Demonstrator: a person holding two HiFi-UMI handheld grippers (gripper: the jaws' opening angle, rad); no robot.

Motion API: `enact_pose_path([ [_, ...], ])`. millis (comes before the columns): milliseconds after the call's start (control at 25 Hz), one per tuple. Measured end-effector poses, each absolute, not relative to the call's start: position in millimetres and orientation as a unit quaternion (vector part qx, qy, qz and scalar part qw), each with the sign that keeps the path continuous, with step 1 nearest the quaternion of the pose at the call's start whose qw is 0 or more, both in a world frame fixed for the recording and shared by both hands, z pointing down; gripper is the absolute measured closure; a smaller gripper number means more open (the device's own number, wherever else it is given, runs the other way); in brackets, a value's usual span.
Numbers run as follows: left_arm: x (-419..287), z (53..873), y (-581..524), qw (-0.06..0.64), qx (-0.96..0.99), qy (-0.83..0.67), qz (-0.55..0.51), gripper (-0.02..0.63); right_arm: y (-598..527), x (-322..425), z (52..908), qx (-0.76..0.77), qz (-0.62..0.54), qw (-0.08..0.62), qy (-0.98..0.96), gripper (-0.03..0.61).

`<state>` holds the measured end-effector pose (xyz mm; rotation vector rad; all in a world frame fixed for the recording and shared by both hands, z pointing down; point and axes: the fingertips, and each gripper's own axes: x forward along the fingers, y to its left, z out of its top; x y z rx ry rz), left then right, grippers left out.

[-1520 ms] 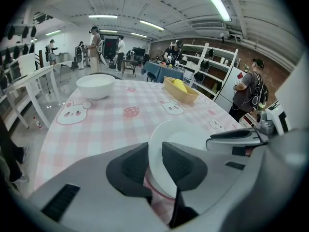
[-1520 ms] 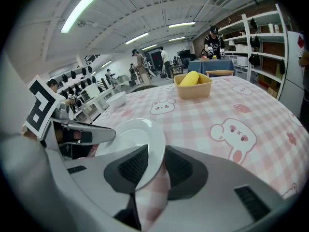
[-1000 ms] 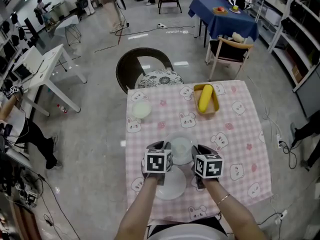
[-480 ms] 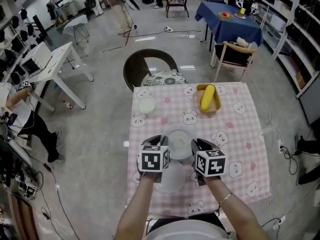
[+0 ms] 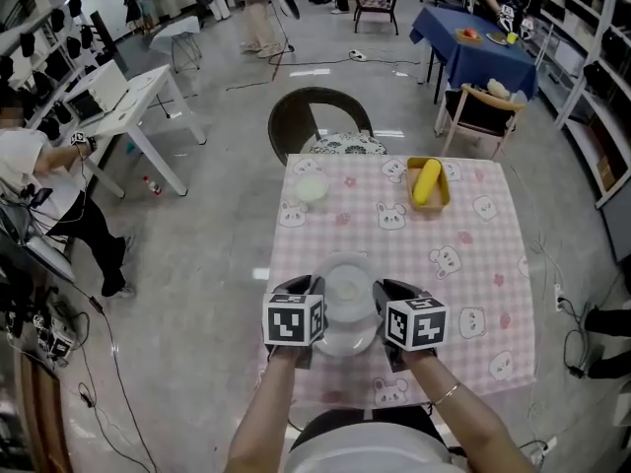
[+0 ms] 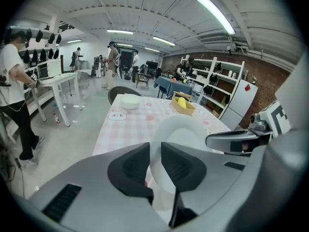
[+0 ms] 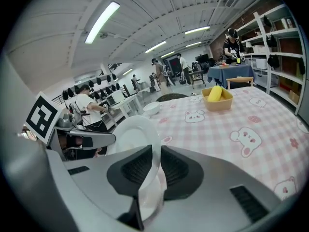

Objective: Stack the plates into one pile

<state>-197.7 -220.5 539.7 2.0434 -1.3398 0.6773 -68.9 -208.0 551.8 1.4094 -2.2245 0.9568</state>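
A white plate (image 5: 344, 341) hangs above the near part of the pink checked table (image 5: 473, 264), held from both sides. My left gripper (image 5: 305, 290) is shut on its left rim, my right gripper (image 5: 385, 291) on its right rim. The right jaws have just been closing, with the rim between them. In the left gripper view the plate (image 6: 182, 129) stands on edge between the pads of the left gripper (image 6: 155, 151). In the right gripper view the plate's (image 7: 131, 135) rim sits in the right gripper (image 7: 155, 154). A second white plate (image 5: 347, 272) lies on the table just beyond, partly overlapped by the held one.
A small white bowl (image 5: 312, 187) sits at the far left of the table. At the far right is a yellow tray (image 5: 427, 182) with a yellow item in it. A dark round chair (image 5: 320, 126) stands behind the table. People and other tables are farther off.
Both grippers have risen off the table with the near plate and carried it away from me, so it now overlaps the second plate.
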Motion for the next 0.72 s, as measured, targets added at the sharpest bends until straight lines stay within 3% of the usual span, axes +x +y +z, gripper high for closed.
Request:
enact_pose_path([
  [720,-219.0,566.1,-134.5,0.339,0.745,-0.506,0.272,0.526,-138.6,-88.7,573.2,0.468,0.352,0.207,-0.784,0.520],
])
